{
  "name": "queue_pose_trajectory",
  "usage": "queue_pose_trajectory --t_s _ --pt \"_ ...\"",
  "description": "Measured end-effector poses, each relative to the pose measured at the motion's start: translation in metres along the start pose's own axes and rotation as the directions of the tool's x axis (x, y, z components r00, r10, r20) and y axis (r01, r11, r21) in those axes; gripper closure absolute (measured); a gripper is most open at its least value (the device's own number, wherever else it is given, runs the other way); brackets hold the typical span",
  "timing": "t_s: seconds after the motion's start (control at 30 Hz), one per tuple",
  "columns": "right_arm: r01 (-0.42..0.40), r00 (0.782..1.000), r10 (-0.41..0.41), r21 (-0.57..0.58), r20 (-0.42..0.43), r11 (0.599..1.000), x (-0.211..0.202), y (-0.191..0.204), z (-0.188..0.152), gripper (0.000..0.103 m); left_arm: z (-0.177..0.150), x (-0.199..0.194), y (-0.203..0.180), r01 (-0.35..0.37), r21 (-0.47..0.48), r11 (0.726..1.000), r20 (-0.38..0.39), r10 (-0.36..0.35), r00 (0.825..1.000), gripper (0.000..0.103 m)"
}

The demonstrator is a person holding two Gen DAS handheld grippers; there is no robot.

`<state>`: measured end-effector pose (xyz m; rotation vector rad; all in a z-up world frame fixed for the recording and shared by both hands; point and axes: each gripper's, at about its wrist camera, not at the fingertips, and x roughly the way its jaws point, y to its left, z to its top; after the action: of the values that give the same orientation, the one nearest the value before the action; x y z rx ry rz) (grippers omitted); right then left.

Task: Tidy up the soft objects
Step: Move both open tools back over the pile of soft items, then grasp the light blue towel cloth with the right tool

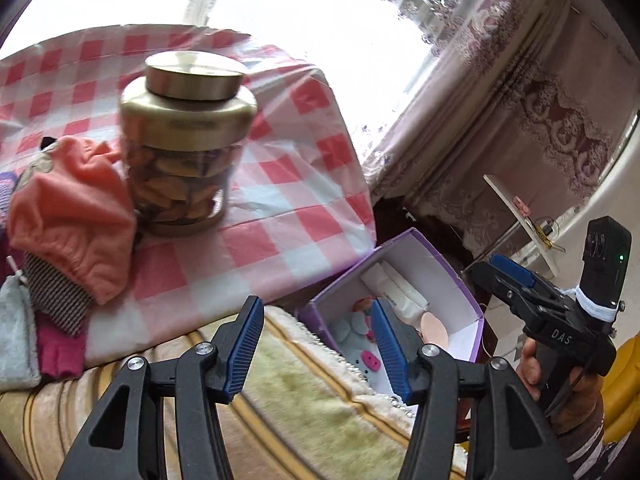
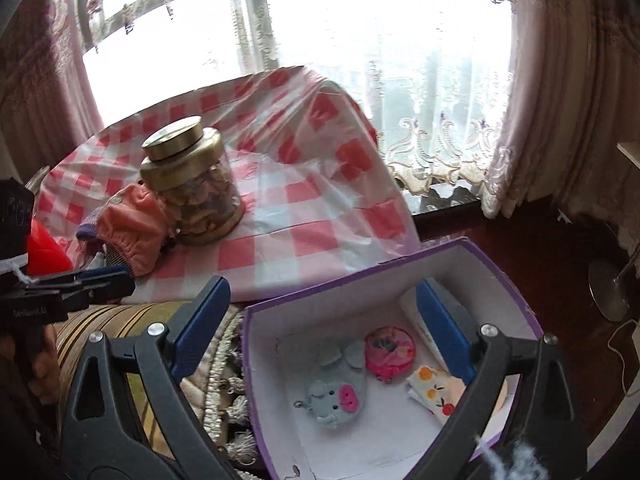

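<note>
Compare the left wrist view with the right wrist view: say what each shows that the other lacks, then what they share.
Only the left wrist view shows the grey pouch and the magenta cloth at the table's near edge, and the right gripper from outside. Only the right wrist view shows the fruit-print cloth and the round pink pouch clearly inside the box, plus the left gripper from outside. Both show the gold-lidded jar, the orange garment, the checked tablecloth, the purple box and the grey mouse toy.
</note>
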<state>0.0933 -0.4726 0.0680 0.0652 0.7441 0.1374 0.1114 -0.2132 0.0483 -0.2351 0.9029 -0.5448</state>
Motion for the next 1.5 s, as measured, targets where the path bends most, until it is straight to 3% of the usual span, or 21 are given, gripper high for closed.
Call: queue_pose_trajectory --t_s 0.27,0.47,0.7,0.83,0.9,1.1,1.33,1.5 --pt "-0.126 0.991 0.12 -0.106 -0.053 0.986 0.016 0.064 0.006 0.007 -0.018 -0.059 0.078 -0.083 -0.158 0.984 0.09 0.098 0.991 0.046" --pt "-0.237 0.966 0.217 -0.143 -0.142 0.961 0.033 0.107 0.006 0.007 -0.035 -0.093 0.134 -0.139 -0.277 0.951 0.12 0.177 0.977 0.046" --pt "-0.349 0.917 0.294 -0.186 -0.27 0.919 0.06 0.169 0.004 0.007 -0.048 -0.118 0.176 -0.212 -0.363 0.907 0.119 0.271 0.955 0.046" --pt "-0.427 0.866 0.34 -0.188 -0.366 0.885 0.081 0.209 0.0 0.007 -0.053 -0.129 0.188 -0.249 -0.38 0.891 0.124 0.316 0.941 0.046" --pt "-0.447 0.849 0.346 -0.195 -0.4 0.873 0.09 0.229 -0.001 0.007 -0.055 -0.133 0.194 -0.281 -0.395 0.875 0.117 0.351 0.929 0.046" --pt "-0.484 0.808 0.346 -0.204 -0.476 0.851 0.123 0.283 -0.007 0.008 -0.059 -0.141 0.206 -0.289 -0.425 0.858 0.133 0.375 0.917 0.046" --pt "-0.506 0.772 0.329 -0.212 -0.543 0.836 0.153 0.326 -0.014 0.023 -0.065 -0.146 0.22 -0.283 -0.461 0.841 0.141 0.384 0.913 0.046" --pt "-0.511 0.76 0.31 -0.23 -0.572 0.828 0.168 0.345 -0.019 0.035 -0.066 -0.144 0.224 -0.272 -0.467 0.841 0.147 0.377 0.914 0.046"
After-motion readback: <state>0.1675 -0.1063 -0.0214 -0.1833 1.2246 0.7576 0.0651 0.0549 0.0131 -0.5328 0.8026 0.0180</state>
